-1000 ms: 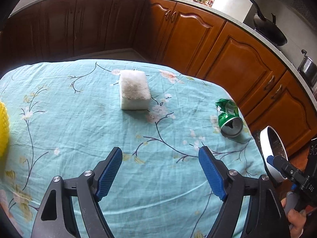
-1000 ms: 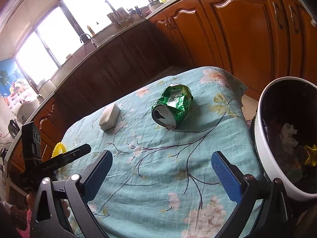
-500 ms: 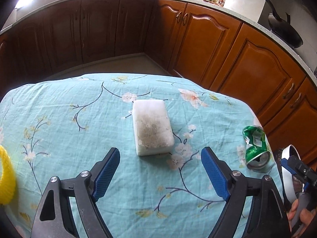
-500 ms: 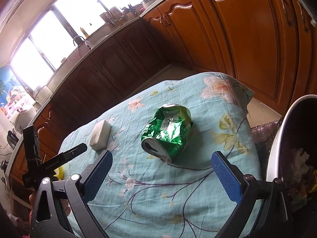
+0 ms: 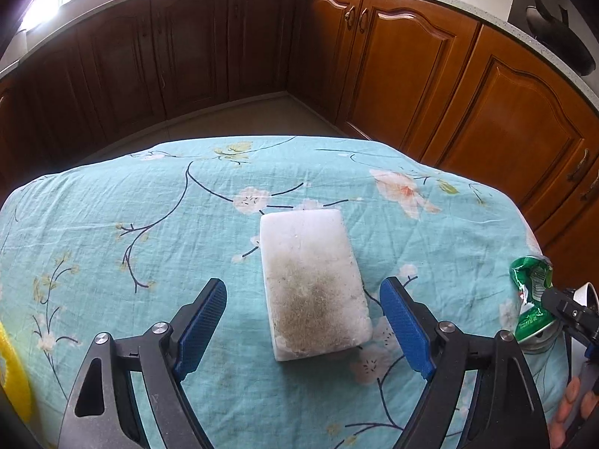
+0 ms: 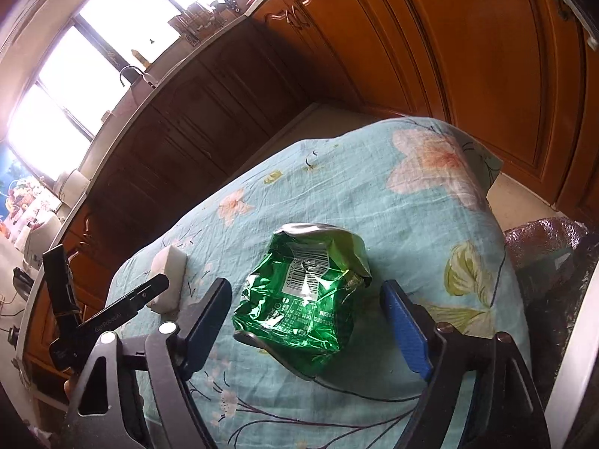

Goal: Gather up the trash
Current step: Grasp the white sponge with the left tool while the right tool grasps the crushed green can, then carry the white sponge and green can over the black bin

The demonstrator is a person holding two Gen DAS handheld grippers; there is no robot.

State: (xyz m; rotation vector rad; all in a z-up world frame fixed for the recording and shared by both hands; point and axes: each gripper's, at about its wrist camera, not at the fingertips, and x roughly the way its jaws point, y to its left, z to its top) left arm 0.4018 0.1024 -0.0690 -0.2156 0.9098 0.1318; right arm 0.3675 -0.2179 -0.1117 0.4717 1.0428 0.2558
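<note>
**Two claws over a floral tablecloth**

A turquoise floral tablecloth (image 5: 112,224) covers a table ringed by brown kitchen cabinets (image 5: 411,67). The left gripper (image 5: 303,321) gapes around a dirty white sponge (image 5: 310,280) mid-surface, pads clear. The right gripper (image 6: 305,321), jaws just narrowing, flanks a crushed green can (image 6: 303,299) near the right edge, untouched, beside a white-rimmed bin (image 6: 572,355).

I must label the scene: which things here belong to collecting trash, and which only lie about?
Belong to the job:
dirty sponge
crushed green can
trash bin

Only lying about:
floral tablecloth
yellow object
black pan
</note>
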